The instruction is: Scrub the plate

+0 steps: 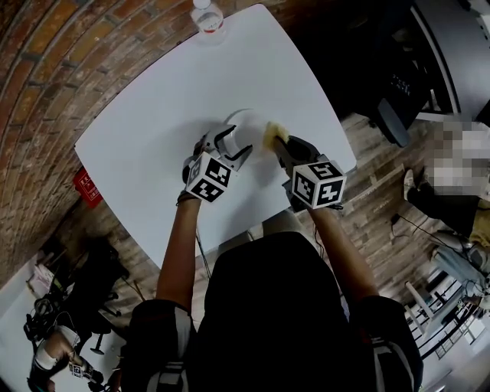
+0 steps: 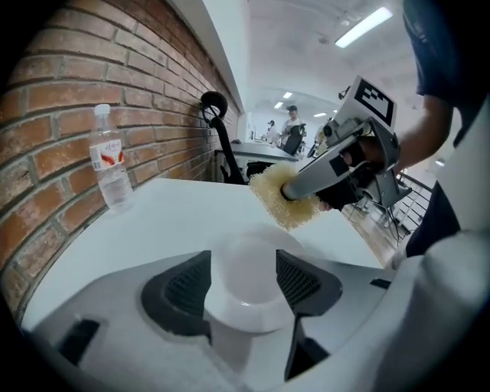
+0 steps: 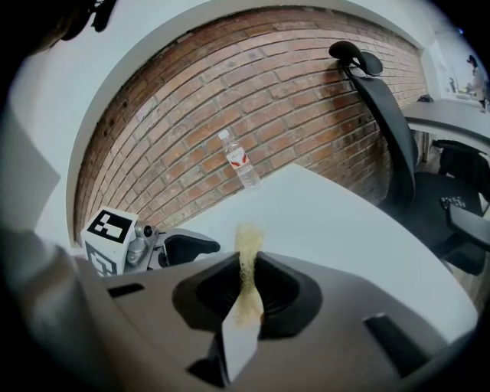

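Note:
A small white plate point(image 1: 251, 125) point(image 2: 246, 264) lies on the white table point(image 1: 153, 130). My left gripper point(image 1: 236, 144) point(image 2: 243, 289) stands over the plate's near edge, jaws apart on either side of it, pads not pressing. A yellow sponge point(image 1: 271, 133) point(image 3: 246, 253) is pinched flat in my shut right gripper point(image 1: 280, 144) point(image 3: 246, 289). In the left gripper view the sponge point(image 2: 279, 200) hangs just above the plate's far right side, and I cannot tell whether it touches. From the right gripper view the left gripper point(image 3: 191, 246) shows low at the left.
A clear water bottle point(image 1: 207, 17) point(image 2: 111, 161) point(image 3: 240, 161) stands at the table's far edge by the brick wall. A black office chair point(image 3: 383, 115) stands beyond the table. The table's right edge point(image 1: 337, 130) drops to a wooden floor.

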The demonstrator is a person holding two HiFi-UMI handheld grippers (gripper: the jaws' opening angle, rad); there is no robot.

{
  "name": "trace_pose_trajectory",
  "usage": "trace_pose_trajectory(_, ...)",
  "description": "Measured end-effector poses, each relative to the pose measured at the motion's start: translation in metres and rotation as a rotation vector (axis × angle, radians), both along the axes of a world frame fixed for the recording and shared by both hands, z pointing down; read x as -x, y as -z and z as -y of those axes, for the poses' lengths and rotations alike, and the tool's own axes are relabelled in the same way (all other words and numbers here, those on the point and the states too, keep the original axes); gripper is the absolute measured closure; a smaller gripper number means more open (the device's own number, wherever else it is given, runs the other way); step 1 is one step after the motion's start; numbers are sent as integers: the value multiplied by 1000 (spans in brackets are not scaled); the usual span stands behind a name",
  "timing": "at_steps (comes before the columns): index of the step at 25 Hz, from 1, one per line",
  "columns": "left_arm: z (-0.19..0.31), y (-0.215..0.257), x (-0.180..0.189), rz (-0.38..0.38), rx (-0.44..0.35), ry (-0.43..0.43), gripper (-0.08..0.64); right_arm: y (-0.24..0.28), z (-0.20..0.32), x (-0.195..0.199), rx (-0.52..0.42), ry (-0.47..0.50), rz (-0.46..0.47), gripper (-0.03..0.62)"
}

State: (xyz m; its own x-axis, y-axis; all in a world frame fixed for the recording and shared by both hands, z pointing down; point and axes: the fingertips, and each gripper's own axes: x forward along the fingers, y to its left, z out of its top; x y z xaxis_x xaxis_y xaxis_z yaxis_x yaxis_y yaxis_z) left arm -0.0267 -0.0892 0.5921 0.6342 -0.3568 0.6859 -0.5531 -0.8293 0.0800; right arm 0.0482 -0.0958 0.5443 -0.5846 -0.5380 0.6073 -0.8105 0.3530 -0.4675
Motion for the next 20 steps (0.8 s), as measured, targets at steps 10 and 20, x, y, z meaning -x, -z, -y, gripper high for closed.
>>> trace_pose_trajectory(10, -3, -11, -14, 32, 17, -90, 181, -10, -1, -7, 23, -9, -4, 540)
trace_pose_trajectory(20, -9, -22, -11, 24, 76, -98, 172, -15, -4, -13, 37, -13, -12, 541)
